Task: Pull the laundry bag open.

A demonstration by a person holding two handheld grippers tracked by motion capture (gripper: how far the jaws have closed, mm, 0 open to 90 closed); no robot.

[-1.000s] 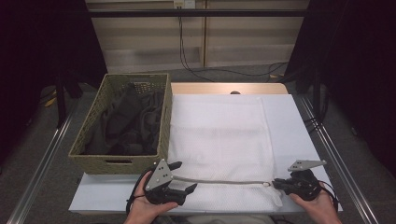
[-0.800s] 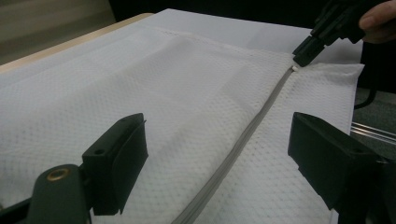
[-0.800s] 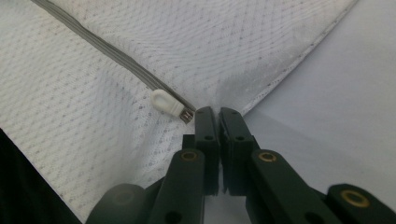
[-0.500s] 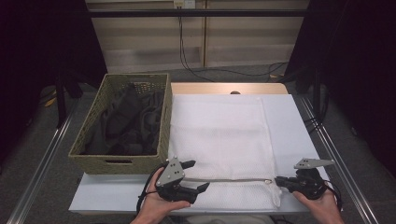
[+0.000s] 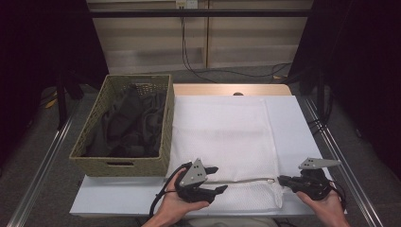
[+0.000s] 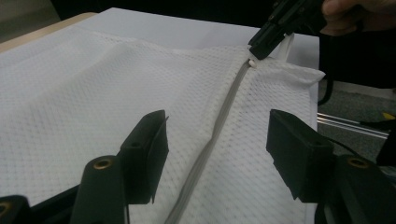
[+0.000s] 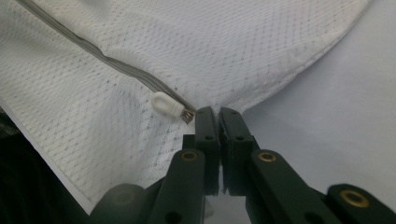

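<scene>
A white mesh laundry bag [image 5: 222, 137] lies flat on the white table, its grey zipper [image 5: 241, 180] running along the near edge. My right gripper [image 5: 282, 180] is shut on the bag's fabric at the zipper's right end, just beside the white zipper pull [image 7: 166, 105]. In the right gripper view its jaws [image 7: 218, 114] meet on the mesh. My left gripper [image 5: 218, 178] hovers over the zipper's left part. In the left gripper view its jaws [image 6: 217, 140] straddle the zipper [image 6: 219, 126] without touching it. They have just been closing and still stand apart.
A woven basket [image 5: 118, 163] with dark clothes [image 5: 127, 123] stands to the left of the bag, close to my left hand. A wooden strip [image 5: 231, 89] borders the table's far edge. Metal rails run along both sides of the table.
My left gripper has slid right along the front edge, toward the right gripper, and its jaws have narrowed. The right gripper has stayed put on the bag.
</scene>
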